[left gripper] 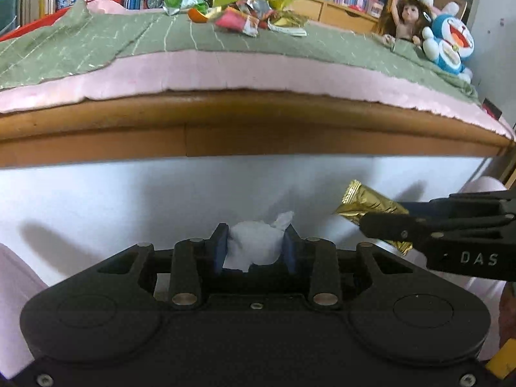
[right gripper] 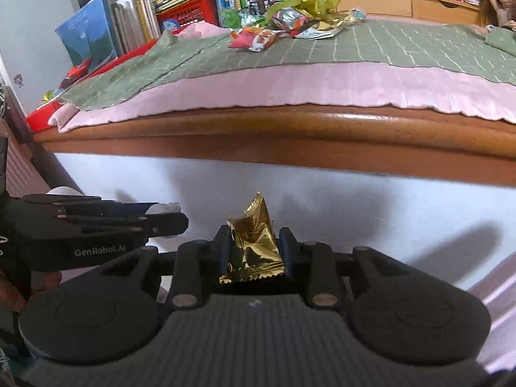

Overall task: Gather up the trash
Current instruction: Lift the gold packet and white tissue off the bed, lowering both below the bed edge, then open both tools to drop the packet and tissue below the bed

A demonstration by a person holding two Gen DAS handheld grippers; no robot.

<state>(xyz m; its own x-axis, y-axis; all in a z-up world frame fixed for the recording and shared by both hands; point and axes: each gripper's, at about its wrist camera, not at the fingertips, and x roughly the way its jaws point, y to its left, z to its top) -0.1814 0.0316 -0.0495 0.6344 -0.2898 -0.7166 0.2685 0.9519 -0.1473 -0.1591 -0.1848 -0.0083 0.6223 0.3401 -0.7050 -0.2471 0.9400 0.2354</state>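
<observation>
Two handheld grippers, both below the edge of a bed, in front of its white side panel. Nearest: left gripper [left gripper: 256,248] clenched on a crumpled white tissue [left gripper: 254,245], pads pressing both sides, a twisted tail sticking up & slightly right past the fingertips. Just beside it, the right gripper [right gripper: 256,248] grips a gold foil wrapper [right gripper: 254,242], which stands between the pads.

Wrapper's long axis runs roughly along the fingers: one crimped end sits back toward the gripper body, the other, pinched to a peak, points up & forward beyond the tips (in the left view it juts out up-left from the jaws). Tissue is a ball w/ no clear long axis apart from that tail.

Risks, as I judge them: no bin is in view in either pic, so both pieces may have to travel while held. Foil is slick & springy, so it could slide out if the grip eases. Tissue is soft & could tear or shed bits if it catches on something. The grippers are close together, so they could knock each other.

Farther: wooden bed rail [left gripper: 258,119], pink pad, green quilt [left gripper: 225,48]. Near the quilt's far edge lies a pile of snack wrappers [left gripper: 254,16], still to collect. Behind: bookshelves, a doll [left gripper: 408,16] & a blue plush [left gripper: 450,42] at right
</observation>
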